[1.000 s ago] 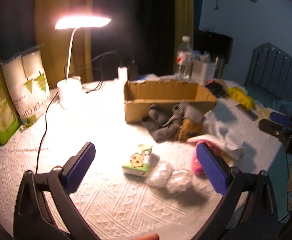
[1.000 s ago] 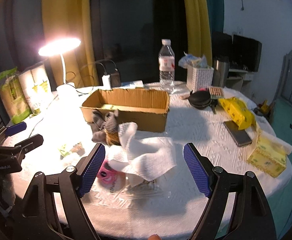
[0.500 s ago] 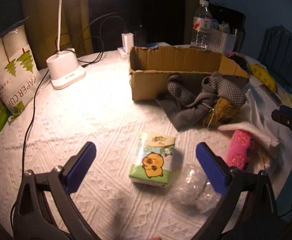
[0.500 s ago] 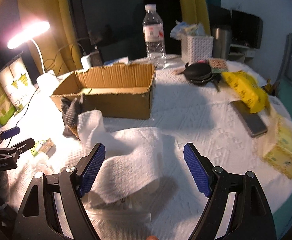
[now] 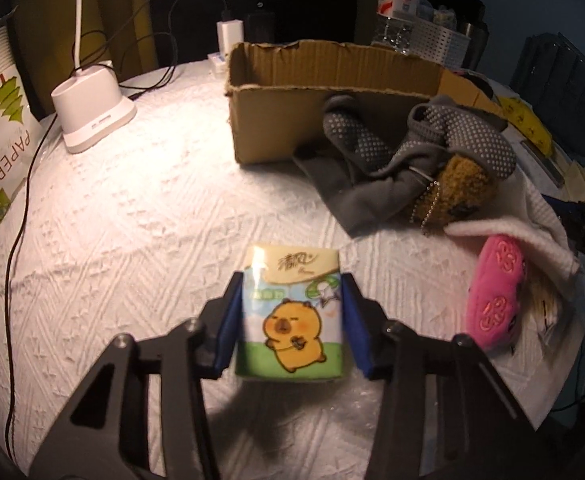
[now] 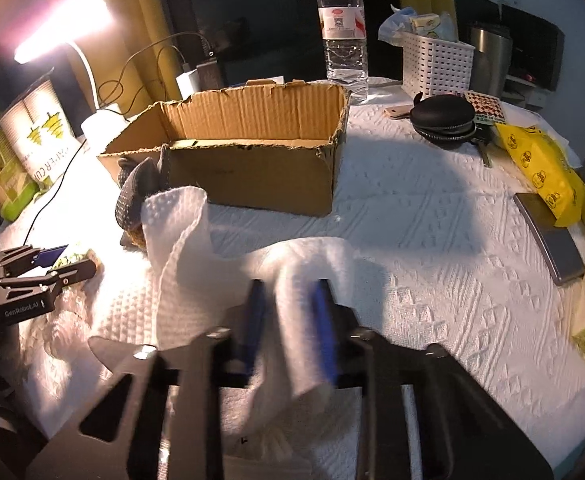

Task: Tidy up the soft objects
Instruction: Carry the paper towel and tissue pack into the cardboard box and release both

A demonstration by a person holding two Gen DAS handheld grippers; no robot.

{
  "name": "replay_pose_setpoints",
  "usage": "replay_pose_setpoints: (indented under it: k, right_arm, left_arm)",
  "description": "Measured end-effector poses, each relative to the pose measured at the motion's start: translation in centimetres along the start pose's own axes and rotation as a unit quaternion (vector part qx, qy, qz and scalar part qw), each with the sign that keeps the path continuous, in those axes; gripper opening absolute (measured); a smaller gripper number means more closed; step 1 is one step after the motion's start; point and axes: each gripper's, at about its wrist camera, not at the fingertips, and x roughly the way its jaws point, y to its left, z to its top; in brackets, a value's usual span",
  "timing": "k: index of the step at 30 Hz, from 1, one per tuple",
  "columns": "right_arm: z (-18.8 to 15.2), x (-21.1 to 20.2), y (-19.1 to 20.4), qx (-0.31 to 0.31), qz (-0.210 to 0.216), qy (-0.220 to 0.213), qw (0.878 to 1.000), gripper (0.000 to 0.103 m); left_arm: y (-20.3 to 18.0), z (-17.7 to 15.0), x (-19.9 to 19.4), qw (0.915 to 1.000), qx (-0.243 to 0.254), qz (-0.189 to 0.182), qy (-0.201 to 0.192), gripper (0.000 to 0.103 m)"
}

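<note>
1. Left gripper (image 5: 291, 316): half a second ago the fingers stood wide apart above the tissue pack (image 5: 292, 312). They have since come down and narrowed, and the blue pads now press both long sides of the pack. The pack sits squarely between the fingers, its printed face up and its far end projecting past the fingertips.

2. Right gripper (image 6: 288, 320): half a second ago its fingers were spread wide over the white towel (image 6: 220, 264). They are now drawn close together with a raised fold of the towel pinched between them. The rest of the towel trails away ahead and to the left of the fingers, lying on the tablecloth (image 6: 432, 240).

3. Meaning for the task: both grasps appear made, so the step in hand has moved from reaching to carrying. Whether either item has left the tablecloth cannot be told.

4. Likely destination: the cardboard box (image 5: 332, 96) stands open, ahead of both sets of fingers. From the right wrist view it appears empty.

5. Items outside the fingers: the grey socks (image 5: 392, 148) and the brown knitted pouch (image 5: 464, 192) lie ahead and to the right of the left fingers, against the front wall of the box. The pink plush slipper (image 5: 496, 292) lies just to the right of the left fingers, partly under the towel edge.

6. Caution: the towel is held by one fold only. Expect it to drape and drag across the socks when lifted.
</note>
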Motion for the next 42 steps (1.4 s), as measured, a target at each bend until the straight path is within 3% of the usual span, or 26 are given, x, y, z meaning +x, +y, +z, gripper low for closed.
replay_pose_setpoints:
  k: [3, 24, 33, 42]
  right_arm:
    - [0.1, -0.5, -0.1, 0.000, 0.002, -0.011, 1.000, 0.007]
    - [6.3, -9.2, -0.3, -0.029, -0.002, -0.157, 0.987, 0.007]
    - [9.3, -9.5, -0.8, -0.035, 0.005, -0.188, 0.982, 0.007]
    - [11.8, -7.5, -1.7, -0.030, 0.015, -0.196, 0.980, 0.007]
  left_arm:
    - [0.0, 0.1, -0.4, 1.0000, 0.001, -0.003, -0.006, 0.047]
    - [-0.8, 6.1, -7.8, 0.9915, 0.022, -0.011, -0.128, 0.047]
    - [-1.3, 9.7, -7.6, 0.9869, 0.031, -0.012, -0.158, 0.047]
    - [-1.7, 12.5, -5.0, 0.9870, 0.028, -0.017, -0.157, 0.047]
